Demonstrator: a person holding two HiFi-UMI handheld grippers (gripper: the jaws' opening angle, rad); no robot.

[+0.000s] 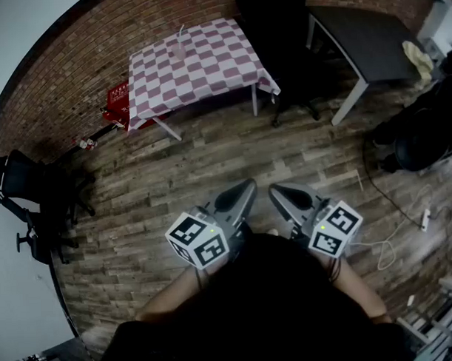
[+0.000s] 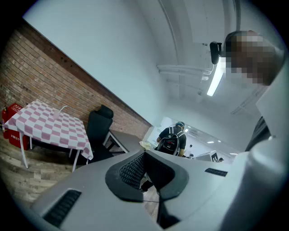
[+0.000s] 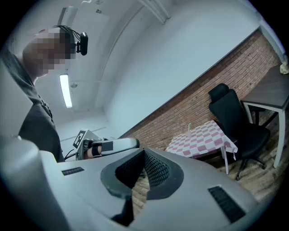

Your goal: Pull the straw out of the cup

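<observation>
The cup (image 1: 178, 50) with its straw (image 1: 181, 31) stands near the far edge of the table (image 1: 254, 99), well apart from both claws. The person holds these close to the body over the plank floor (image 1: 173, 163), so the pull is not yet begun. The left claw (image 1: 248, 187) has its jaws pressed together on nothing, and the right claw (image 1: 275, 190) beside it is likewise closed and empty. The first risks lie in the walk over. From left to right, the office chair (image 1: 23, 198) by the wall, the red box (image 1: 118, 97) at the table's left end, the black chair (image 1: 280, 41) at its right corner and the loose white cable (image 1: 384, 250) could each snag a foot or a claw. At the table, so light-looking a cup would probably tip or slide on the cloth (image 1: 214, 65) if the straw were tugged sideways with the cup unsteadied. Jaws left closed would only knock the thin straw aside. The brick wall (image 1: 81, 63) is rough. The cloth is soft and draped, checked in dull pink and white. The cup looks like pale plastic, tall and round, and the straw is a slim pale tube, too small to read further. The floor is streaked wood, and the claws are smooth grey wedges with ribbed pads.
</observation>
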